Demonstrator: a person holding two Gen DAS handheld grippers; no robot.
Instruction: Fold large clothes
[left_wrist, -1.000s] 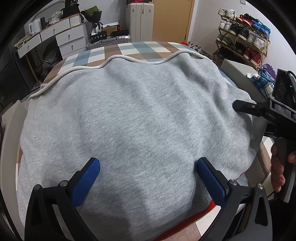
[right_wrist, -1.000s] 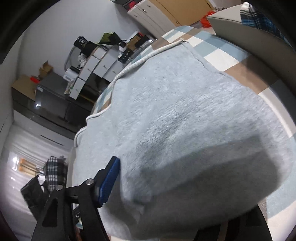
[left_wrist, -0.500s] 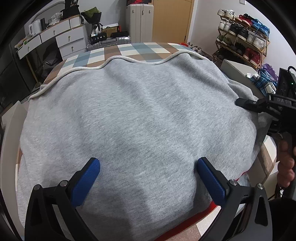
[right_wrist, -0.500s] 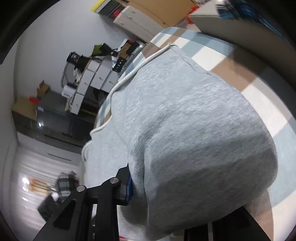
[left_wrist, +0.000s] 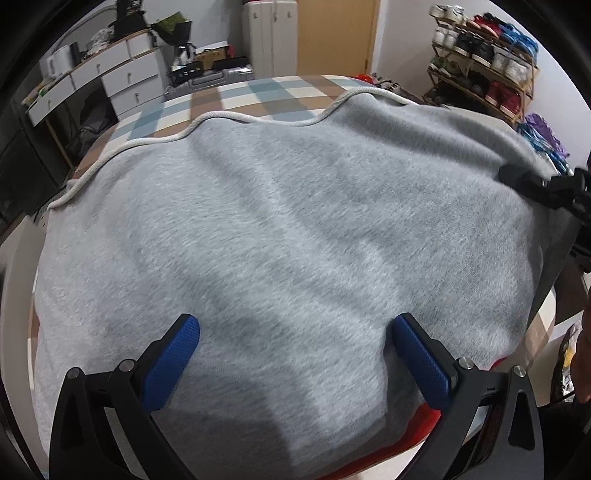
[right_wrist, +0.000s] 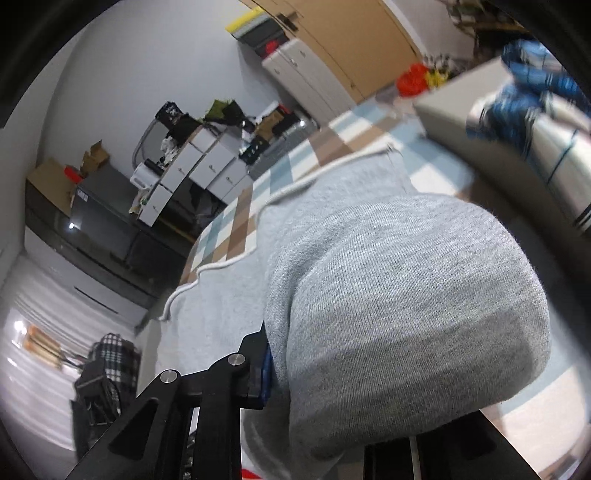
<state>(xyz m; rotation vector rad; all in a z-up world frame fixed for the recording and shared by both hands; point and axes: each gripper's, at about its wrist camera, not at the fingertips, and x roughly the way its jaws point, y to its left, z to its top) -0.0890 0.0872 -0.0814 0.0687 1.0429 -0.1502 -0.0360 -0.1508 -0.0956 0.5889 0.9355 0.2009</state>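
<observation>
One grey garment (left_wrist: 295, 240) bunched in the closing right gripper (right_wrist: 314, 369).

bed with a blue, brown and white checkered cover (left_wrist: 236, 96), and a big grey sweatshirt (left_wrist: 295, 236) spread flat over most of it, right under and ahead of the left hand-held gripper (left_wrist: 295, 350), white-corded hem at the far side

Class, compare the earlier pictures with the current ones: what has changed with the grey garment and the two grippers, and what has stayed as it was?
The right gripper, open a second ago, is closing on the edge of the grey garment and has lifted it, so the fabric bunches up between its jaws. The left gripper stays open over the cloth, holding nothing. The garment's corded hem remains on the checked cover.
</observation>
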